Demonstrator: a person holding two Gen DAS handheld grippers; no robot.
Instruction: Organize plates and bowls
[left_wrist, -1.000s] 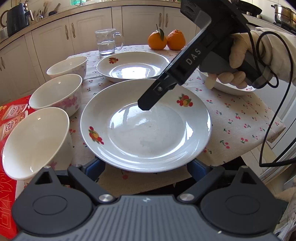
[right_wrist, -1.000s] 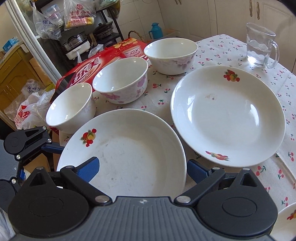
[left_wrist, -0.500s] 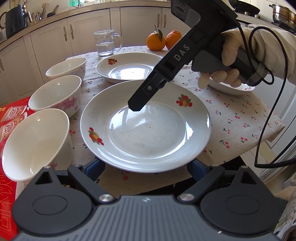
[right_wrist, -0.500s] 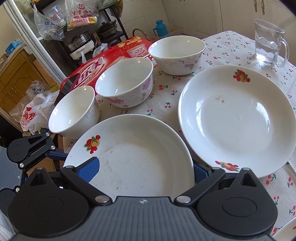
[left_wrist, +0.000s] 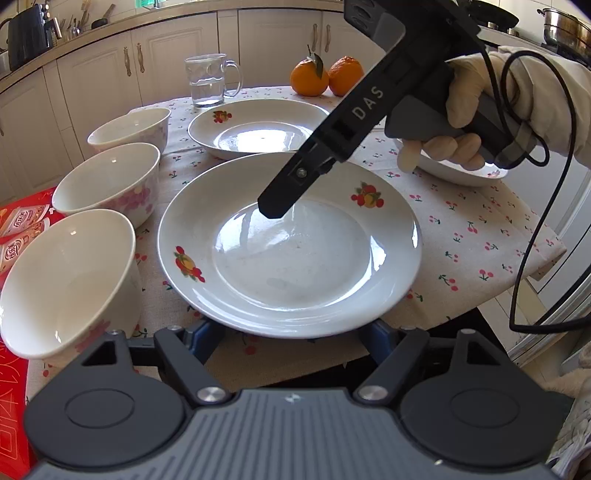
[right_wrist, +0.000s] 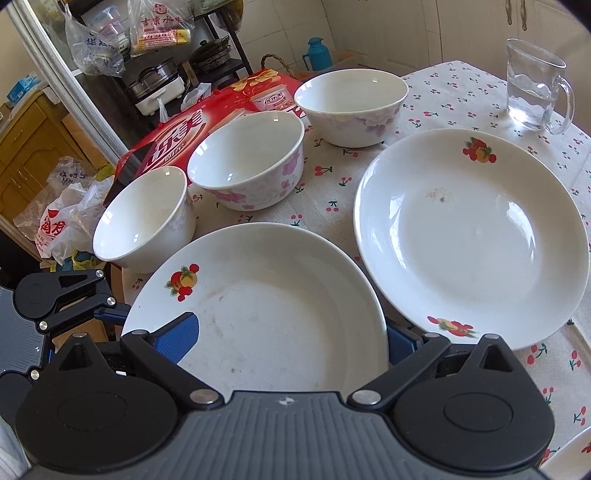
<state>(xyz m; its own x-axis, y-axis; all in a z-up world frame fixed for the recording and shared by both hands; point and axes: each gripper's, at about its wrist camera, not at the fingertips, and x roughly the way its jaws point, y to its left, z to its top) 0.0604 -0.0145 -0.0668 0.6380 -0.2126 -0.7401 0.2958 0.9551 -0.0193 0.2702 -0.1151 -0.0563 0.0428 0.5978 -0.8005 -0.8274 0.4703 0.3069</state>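
The left tool (left_wrist: 291, 328) has just been closing its jaws, its blue fingers (left_wrist: 207, 334) now narrowing beneath the near rim of the white fruit-printed ceramic plate (left_wrist: 291, 243) at the lower centre of the frame; contact is hidden.

Cream cabinet doors (left_wrist: 110, 70) with metal handles run across the top of the left wrist view, under a pale worktop (left_wrist: 92, 33) that carries a black kettle (left_wrist: 27, 35) at the upper left. A steel pot (left_wrist: 565, 27) sits at the upper right. Bright light glares in from the right side. In the right wrist view a dark metal rack (right_wrist: 177, 74) fills the upper left, loaded with pans and plastic bags (right_wrist: 96, 40). A wooden cupboard (right_wrist: 33, 147) stands at the left edge, a teal flask (right_wrist: 318, 53) on the floor by the pale tiled wall (right_wrist: 388, 29). The counter wears a cherry-print cloth (right_wrist: 450, 96).
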